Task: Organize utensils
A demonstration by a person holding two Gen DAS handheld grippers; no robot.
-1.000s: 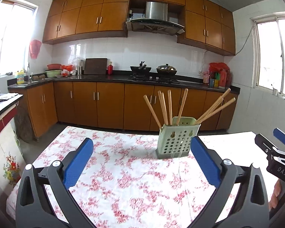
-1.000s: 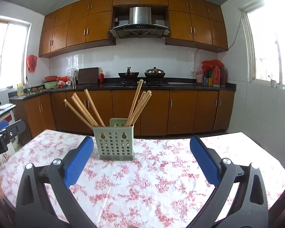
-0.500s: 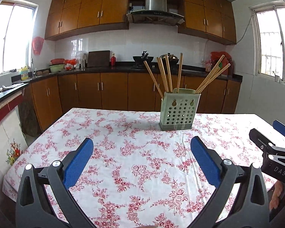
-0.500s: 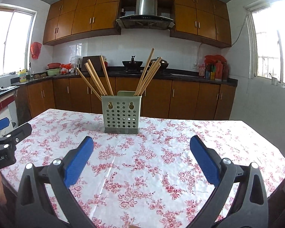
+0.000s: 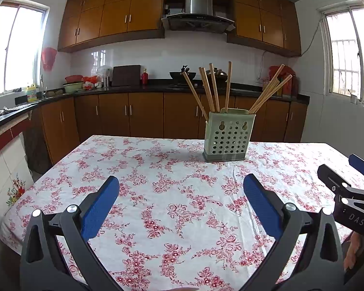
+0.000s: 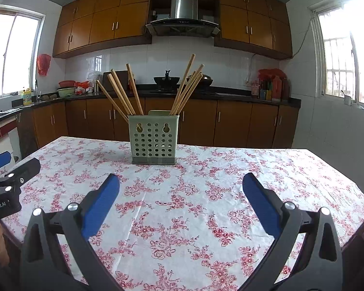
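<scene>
Pale green plastic, pierced with round holes, made up the holder (image 6: 153, 139), which stood upright on the flowered tablecloth (image 6: 194, 206) towards its far edge. Wooden chopsticks (image 6: 123, 92) leaned out of the holder in two bunches, one to each side. On the near side of the holder, well apart from it, the left gripper (image 5: 181, 202) and the right gripper (image 6: 181, 201) hung above the cloth, each with its blue fingers spread wide and nothing between them.
</scene>
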